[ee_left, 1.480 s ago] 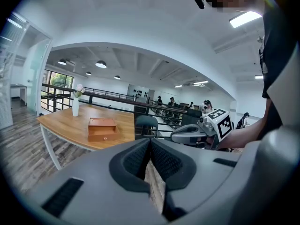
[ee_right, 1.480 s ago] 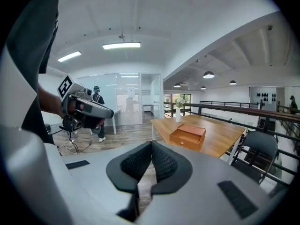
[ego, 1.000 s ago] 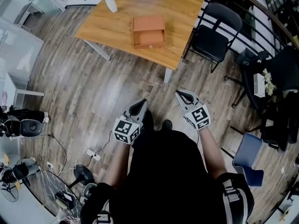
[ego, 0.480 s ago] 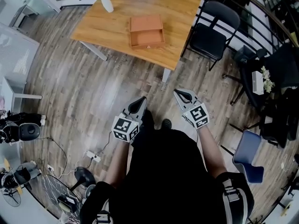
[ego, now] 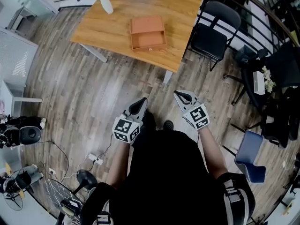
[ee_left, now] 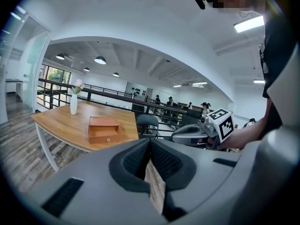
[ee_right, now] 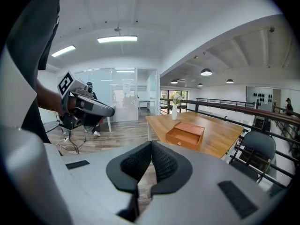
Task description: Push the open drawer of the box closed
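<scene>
Box (ego: 147, 25) sits on wooden table (ego: 112, 20); its drawer (ego: 149, 41) is pulled out toward the person, open. Both grippers are held low before the body, above the floor (ego: 89, 93), well apart from the table. Left gripper (ego: 142, 101): jaws together, nothing between. Right gripper (ego: 177, 93): jaws together, empty. Both point forward; box lies ahead, untouched. White vase (ego: 106, 3) stands near the table's far left corner.

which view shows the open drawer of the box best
The head view: it looks down into the drawer, pulled out of the box. Both gripper views show it small and sidelong on the table.
</scene>
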